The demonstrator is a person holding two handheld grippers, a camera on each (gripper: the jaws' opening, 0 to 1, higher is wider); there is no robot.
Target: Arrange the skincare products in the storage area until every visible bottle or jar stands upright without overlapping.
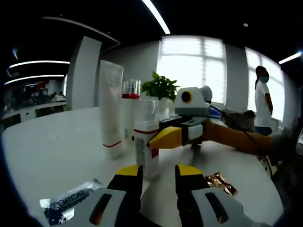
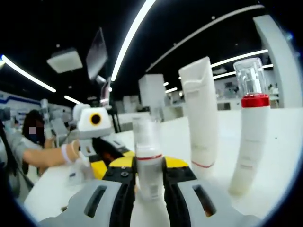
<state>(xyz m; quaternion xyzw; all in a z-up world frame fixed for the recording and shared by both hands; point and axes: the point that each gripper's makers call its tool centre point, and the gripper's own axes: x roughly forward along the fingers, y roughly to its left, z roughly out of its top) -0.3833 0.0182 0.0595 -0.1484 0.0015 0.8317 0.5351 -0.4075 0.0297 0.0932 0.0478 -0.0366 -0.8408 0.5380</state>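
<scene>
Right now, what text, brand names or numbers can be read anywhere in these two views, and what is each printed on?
"L'OREAL" over a smaller line that seems to read "MEN EXPERT": on the silver sachet lying on the white table.
White tube: a red band, no legible print.
Red-collared bottle: faint markings, too blurred to read.
Bottle between the right gripper jaws: label unreadable.
Gold sachet: no readable text.

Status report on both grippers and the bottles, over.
Right gripper shut on small clear-capped bottle, upright. Left gripper open, hovering near it. White tube and red-banded bottle stand upright. Silver sachet lies flat nearby.
</scene>
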